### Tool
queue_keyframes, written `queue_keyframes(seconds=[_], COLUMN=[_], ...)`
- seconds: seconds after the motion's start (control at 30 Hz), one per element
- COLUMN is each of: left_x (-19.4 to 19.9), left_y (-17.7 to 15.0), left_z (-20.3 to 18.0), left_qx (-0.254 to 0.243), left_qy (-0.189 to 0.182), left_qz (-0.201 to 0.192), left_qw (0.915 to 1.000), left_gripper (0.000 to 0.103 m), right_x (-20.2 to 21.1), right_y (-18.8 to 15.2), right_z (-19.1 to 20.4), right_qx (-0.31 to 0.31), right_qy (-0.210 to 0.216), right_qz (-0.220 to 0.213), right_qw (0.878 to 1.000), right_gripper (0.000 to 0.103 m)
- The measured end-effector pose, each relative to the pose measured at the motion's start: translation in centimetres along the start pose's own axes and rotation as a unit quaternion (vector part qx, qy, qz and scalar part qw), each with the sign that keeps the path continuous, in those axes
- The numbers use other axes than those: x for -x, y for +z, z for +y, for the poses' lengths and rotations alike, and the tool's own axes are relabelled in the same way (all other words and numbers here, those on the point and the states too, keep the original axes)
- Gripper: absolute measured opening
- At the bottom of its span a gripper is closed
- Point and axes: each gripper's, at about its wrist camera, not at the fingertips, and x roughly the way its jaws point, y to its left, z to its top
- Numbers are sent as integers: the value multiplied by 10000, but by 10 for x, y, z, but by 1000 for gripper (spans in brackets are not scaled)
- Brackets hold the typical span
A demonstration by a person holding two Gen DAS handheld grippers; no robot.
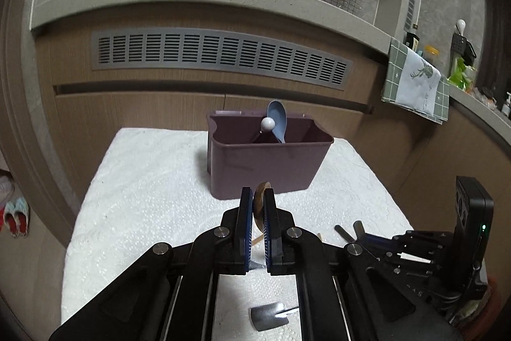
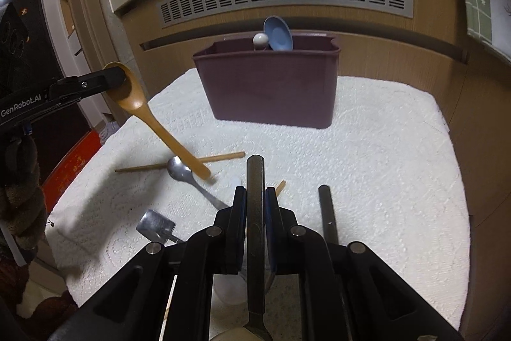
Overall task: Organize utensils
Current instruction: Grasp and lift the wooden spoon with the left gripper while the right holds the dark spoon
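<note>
Wooden spoon (image 2: 140, 104), clamped by its bowl in the left gripper (image 1: 258, 213), hangs handle-down; the bin (image 1: 265, 162) stands straight ahead. Right gripper (image 2: 255, 203) clamps a dark handle (image 2: 255, 181).

Smooth wooden spoon (image 2: 137, 104), shiny metal spoon (image 2: 180, 170), matt plastic bin (image 2: 268, 85), rough white cloth (image 2: 383, 165).

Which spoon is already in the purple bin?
The blue spoon, bowl up above the purple bin rim. The wooden spoon hangs from the left tool; the metal spoon lies on the cloth.
</note>
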Motion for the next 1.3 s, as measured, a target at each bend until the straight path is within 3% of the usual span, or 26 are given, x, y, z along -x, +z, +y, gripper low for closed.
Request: queue_keyframes(seconds=[0.13,0.23,0.4,0.5,0.6,0.7,0.77,0.9,1.0,1.13,1.3], left_x=[7,19,48,48,40,32,25,10,0,-9,-15], left_y=[13,43,115,149,165,162,154,127,110,94,84], left_z=[-2,-5,-17,-17,-13,-2,6,17,23,29,33], left_qx=[-62,-208,-674,-755,-821,-698,-578,-382,-331,-232,-178], left_qy=[25,38,120,61,135,61,10,-151,-179,-172,-139], left_qz=[-79,-302,-873,-950,-1005,-972,-916,-610,-351,-124,18], left_qw=[9999,9993,9938,9926,9914,9928,9941,9973,9987,9995,9997], left_gripper=[6,6,6,6,6,6,6,6,6,6,6], right_x=[6,19,88,106,98,68,39,-12,-46,-74,-102], right_y=[9,29,117,163,190,181,157,96,58,39,42], right_z=[-2,-3,-3,-1,-3,-4,-8,-3,-8,-22,-34], right_qx=[64,139,395,465,472,755,773,1030,953,790,461], right_qy=[-141,-233,-290,-291,-94,328,461,50,15,-313,-299], right_qz=[-113,-387,-1884,-2239,-2055,-1190,-643,285,927,1217,1463], right_qw=[9998,9989,9809,9731,9775,9895,9939,9943,9911,9889,9877], right_gripper=[10,7,6,6,6,9,15,16,16,16,16])
